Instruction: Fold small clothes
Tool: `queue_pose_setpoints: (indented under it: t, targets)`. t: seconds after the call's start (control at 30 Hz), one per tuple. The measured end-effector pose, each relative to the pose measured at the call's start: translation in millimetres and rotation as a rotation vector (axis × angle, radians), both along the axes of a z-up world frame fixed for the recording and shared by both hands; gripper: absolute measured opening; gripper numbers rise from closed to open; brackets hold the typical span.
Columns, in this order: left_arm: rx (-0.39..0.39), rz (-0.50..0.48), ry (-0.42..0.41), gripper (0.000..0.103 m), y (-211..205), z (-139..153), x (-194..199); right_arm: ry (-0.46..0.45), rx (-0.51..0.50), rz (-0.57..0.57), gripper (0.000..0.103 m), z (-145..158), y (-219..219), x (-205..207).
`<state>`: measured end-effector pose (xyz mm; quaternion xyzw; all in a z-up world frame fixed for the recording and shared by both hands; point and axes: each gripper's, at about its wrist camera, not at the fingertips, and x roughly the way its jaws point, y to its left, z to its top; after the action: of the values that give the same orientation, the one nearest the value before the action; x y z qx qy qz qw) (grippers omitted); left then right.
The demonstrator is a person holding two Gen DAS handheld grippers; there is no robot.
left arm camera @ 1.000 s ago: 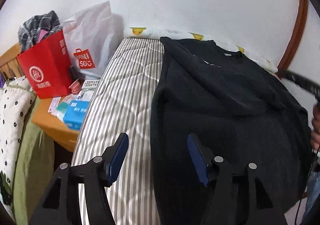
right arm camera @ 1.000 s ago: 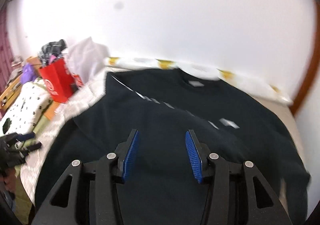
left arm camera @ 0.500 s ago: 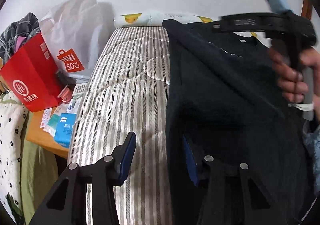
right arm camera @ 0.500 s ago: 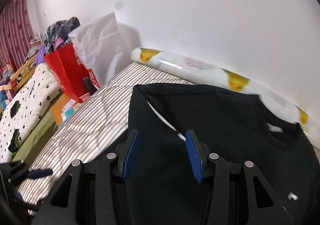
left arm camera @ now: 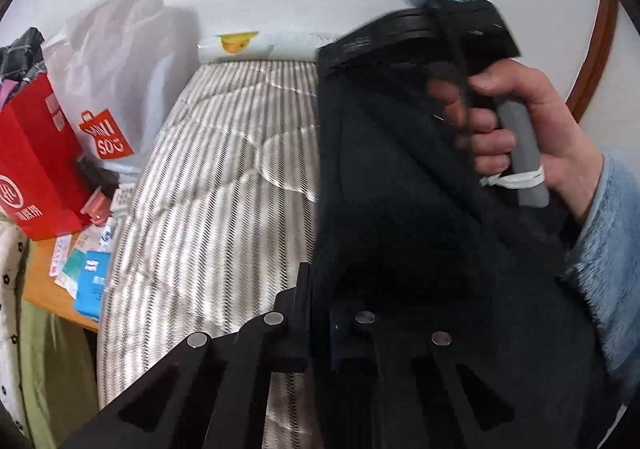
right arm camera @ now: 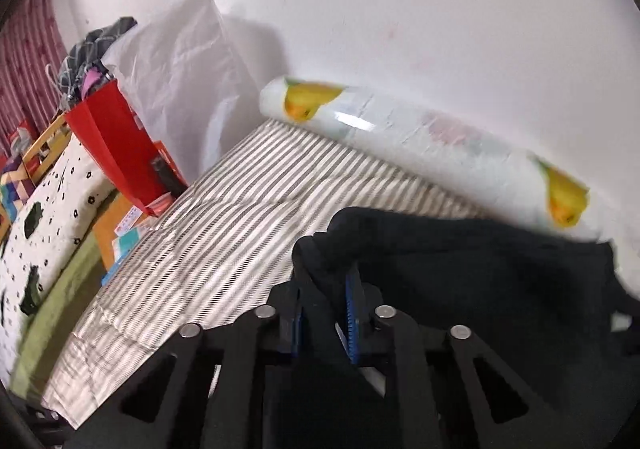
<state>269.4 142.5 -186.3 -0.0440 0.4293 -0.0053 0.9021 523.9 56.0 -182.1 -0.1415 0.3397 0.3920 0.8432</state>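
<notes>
Lying on the grey-striped quilted mattress (right arm camera: 248, 209), the black knit sweater (right arm camera: 500, 281) filled its three-o'clock half. Both jaws had just been closing: the left gripper (left arm camera: 320, 313) pinched its near edge, the right gripper (right arm camera: 324, 313) its far corner.

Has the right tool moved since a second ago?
Yes. The right tool swung left across the black sweater toward its left edge beside the striped mattress, its jaws closing on the cloth.

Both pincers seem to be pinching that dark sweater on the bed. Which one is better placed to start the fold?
Probably the right gripper: it pinches a corner of the sweater. The left gripper only clamps its side edge.
</notes>
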Motion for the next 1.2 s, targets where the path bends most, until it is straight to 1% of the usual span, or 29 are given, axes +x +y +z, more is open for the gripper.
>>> queue_pose_setpoints:
  t: [0.07, 0.13, 0.17, 0.2, 0.23, 0.3, 0.37, 0.4, 0.47, 0.53, 0.63, 0.73, 0.77, 0.8, 0.87, 0.93, 1.0, 1.03, 1.07, 1.13, 1.17, 1.2]
  targets:
    - [-0.015, 0.002, 0.002, 0.007, 4.4, -0.8, -2.0, 0.079, 0.036, -0.019, 0.015, 2.4, -17.7, 20.1]
    - [-0.040, 0.008, 0.005, 0.007, 8.1, -2.0, -2.0, 0.116, 0.031, -0.043, 0.015, -3.0, -21.4, 32.5]
    - [-0.040, 0.009, 0.010, 0.007, 8.5, -2.8, -1.6, 0.107, 0.012, -0.060, 0.017, -5.3, -21.8, 36.3]
    - [-0.041, 0.012, 0.013, 0.007, 8.4, -3.4, -1.7, 0.098, -0.011, -0.074, 0.022, -7.5, -21.4, 38.3]
    - [-0.043, 0.017, 0.017, 0.007, 8.5, -4.3, -2.1, 0.087, -0.032, -0.092, 0.029, -7.0, -23.2, 38.5]
    - [-0.038, 0.022, 0.019, 0.008, 8.1, -4.8, -3.5, 0.054, -0.035, -0.107, 0.030, 0.4, -35.0, 33.5]
    - [-0.023, 0.025, 0.020, 0.009, 7.6, -4.9, -5.2, 0.011, -0.047, -0.122, 0.037, 8.9, -52.6, 23.8]
    - [-0.025, 0.025, 0.022, 0.009, 7.7, -4.8, -6.7, -0.016, -0.060, -0.135, 0.039, 13.2, -69.5, 16.3]
    - [-0.033, 0.029, 0.026, 0.010, 9.1, -4.4, -8.4, -0.042, -0.068, -0.148, 0.048, 16.8, -98.5, 4.3]
    - [-0.044, 0.038, 0.030, 0.010, 9.9, -4.3, -10.8, -0.081, -0.116, -0.215, 0.052, 15.4, -142.9, -8.0]
    - [-0.059, 0.048, 0.039, 0.010, 9.8, -4.8, -12.7, -0.090, -0.167, -0.322, 0.064, 9.1, -215.5, -24.2]
    - [-0.066, 0.058, 0.049, 0.012, 8.8, -5.6, -13.8, -0.056, -0.205, -0.445, 0.076, -2.5, -283.6, -37.4]
    - [-0.066, 0.061, 0.050, 0.012, 7.6, -5.6, -14.7, -0.040, -0.203, -0.477, 0.078, -6.6, -301.3, -41.7]
    - [-0.063, 0.062, 0.050, 0.013, 6.3, -5.9, -15.4, -0.005, -0.194, -0.515, 0.079, -15.2, -327.1, -46.8]
    - [-0.049, 0.070, 0.046, 0.013, 3.3, -6.7, -16.4, 0.049, -0.172, -0.544, 0.081, -27.8, -349.2, -50.7]
    - [-0.047, 0.081, 0.046, 0.013, 2.3, -7.2, -16.7, 0.112, -0.137, -0.554, 0.081, -44.6, -360.1, -51.1]
    - [-0.050, 0.091, 0.047, 0.014, 2.1, -7.1, -16.7, 0.093, -0.109, -0.567, 0.080, -47.8, -361.6, -52.9]
    - [-0.054, 0.098, 0.050, 0.014, 2.4, -7.1, -16.5, 0.074, -0.105, -0.563, 0.070, -46.6, -357.7, -55.6]
    - [-0.056, 0.105, 0.053, 0.014, 2.0, -7.1, -16.1, 0.047, -0.110, -0.533, 0.047, -43.8, -350.7, -59.9]
    - [-0.052, 0.112, 0.057, 0.015, 0.9, -6.9, -16.4, -0.014, -0.141, -0.490, 0.020, -37.1, -340.3, -69.8]
    - [-0.048, 0.116, 0.060, 0.015, 0.2, -6.7, -16.7, -0.039, -0.147, -0.480, 0.015, -32.8, -339.0, -73.3]
    - [-0.046, 0.118, 0.061, 0.015, 0.2, -6.6, -17.1, -0.058, -0.146, -0.481, 0.015, -28.6, -341.3, -77.3]
